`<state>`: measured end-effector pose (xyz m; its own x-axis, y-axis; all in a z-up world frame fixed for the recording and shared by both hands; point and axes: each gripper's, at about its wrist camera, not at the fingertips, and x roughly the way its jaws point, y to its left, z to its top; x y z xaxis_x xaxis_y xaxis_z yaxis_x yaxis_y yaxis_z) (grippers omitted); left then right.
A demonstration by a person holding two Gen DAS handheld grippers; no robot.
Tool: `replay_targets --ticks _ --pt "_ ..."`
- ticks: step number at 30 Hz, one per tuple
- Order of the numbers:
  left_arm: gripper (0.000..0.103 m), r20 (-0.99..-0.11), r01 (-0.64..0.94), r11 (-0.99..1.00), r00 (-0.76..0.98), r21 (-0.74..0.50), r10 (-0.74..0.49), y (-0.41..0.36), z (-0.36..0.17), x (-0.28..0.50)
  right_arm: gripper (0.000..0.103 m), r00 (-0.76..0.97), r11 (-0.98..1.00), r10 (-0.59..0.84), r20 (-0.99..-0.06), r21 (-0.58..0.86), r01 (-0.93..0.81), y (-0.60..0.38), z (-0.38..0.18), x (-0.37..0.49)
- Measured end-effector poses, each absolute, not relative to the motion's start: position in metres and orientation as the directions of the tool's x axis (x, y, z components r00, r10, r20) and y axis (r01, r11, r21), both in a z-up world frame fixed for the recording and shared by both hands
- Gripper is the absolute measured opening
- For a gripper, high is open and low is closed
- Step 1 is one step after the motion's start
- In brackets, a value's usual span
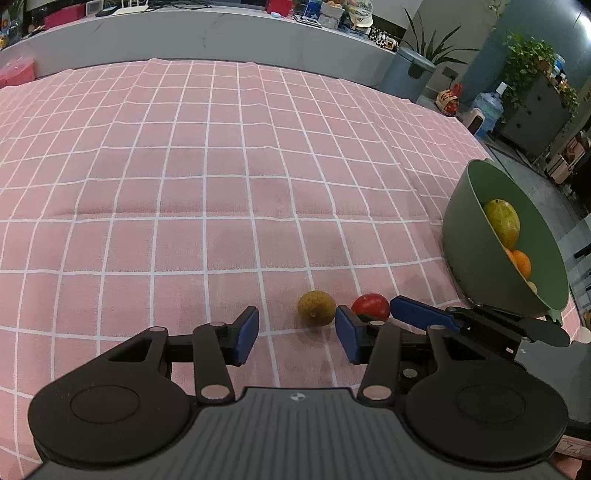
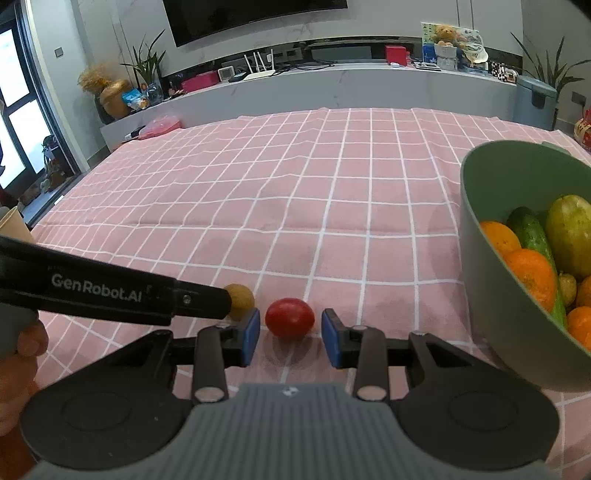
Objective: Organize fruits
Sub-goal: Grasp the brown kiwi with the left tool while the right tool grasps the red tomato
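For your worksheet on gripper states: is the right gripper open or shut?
Open. The right gripper has its blue pads apart, with the tomato lying untouched between and ahead of them.

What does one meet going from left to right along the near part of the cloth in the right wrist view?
Left gripper → yellow fruit → red fruit → green bowl, which holds oranges, a cucumber and a mango.

pink checked tablecloth [image 1: 221, 166], wall television [image 2: 255, 16]
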<state>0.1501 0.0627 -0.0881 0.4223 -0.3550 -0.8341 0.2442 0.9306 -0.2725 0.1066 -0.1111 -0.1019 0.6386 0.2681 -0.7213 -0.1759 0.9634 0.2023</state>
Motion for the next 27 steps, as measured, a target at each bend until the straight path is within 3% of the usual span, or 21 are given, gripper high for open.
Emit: replay_targets --ticks 5,19,27 --pt "0.051 -0.837 0.242 0.93 0.416 -0.276 -0.357 0.062 -0.089 0.152 0.026 0.622 0.962 0.273 -0.733 0.215 -0.169 -0.111 -0.106 0.11" --pt "0.051 -0.837 0.315 0.929 0.439 -0.196 -0.326 0.037 -0.093 0.15 0.026 0.619 0.983 0.176 -0.765 0.174 -0.064 -0.12 -0.105 0.104" --pt "0.034 -0.84 0.336 0.928 0.448 -0.159 -0.306 0.027 -0.098 0.152 0.026 0.615 0.984 0.167 -0.771 0.167 -0.057 -0.12 -0.105 0.101"
